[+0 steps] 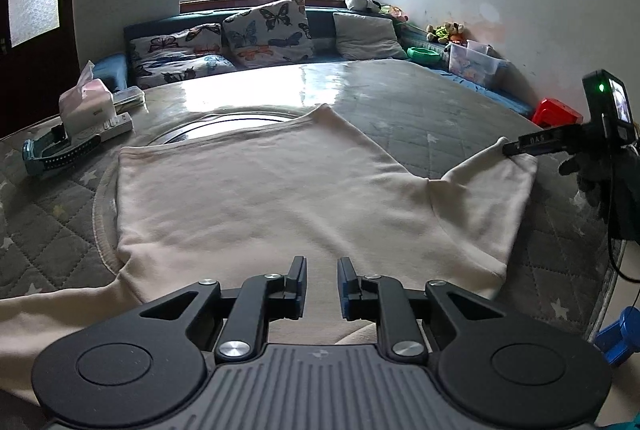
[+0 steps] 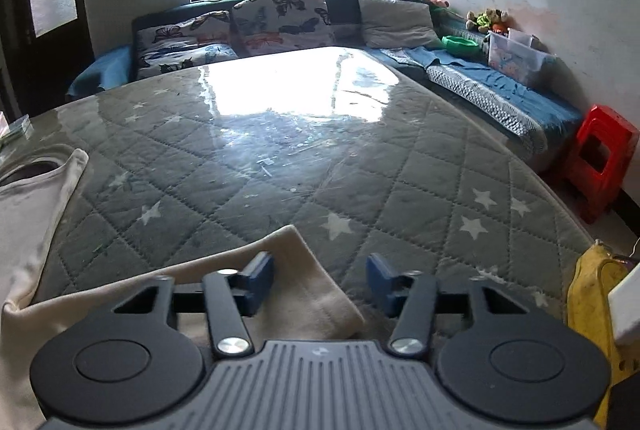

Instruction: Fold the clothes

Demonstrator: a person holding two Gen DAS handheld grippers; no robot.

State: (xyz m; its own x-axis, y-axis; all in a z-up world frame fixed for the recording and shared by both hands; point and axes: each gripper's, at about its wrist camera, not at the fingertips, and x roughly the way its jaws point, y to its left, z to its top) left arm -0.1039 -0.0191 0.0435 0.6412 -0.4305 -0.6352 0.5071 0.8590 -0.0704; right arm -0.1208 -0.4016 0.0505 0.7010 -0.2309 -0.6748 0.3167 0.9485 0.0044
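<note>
Spreading is done: the cream shirt [image 1: 256, 198] lies flat on the quilted table [image 1: 420, 114], straight ahead of the left tongs [image 1: 322, 280], which hover released over its near edge, gripping nothing. The right tongs [image 2: 320, 280] gape wide, straddling the sleeve [image 2: 288, 270], not yet pinched. Next move, I reckon: clench on that sleeve and carry it inward across the body.
</note>
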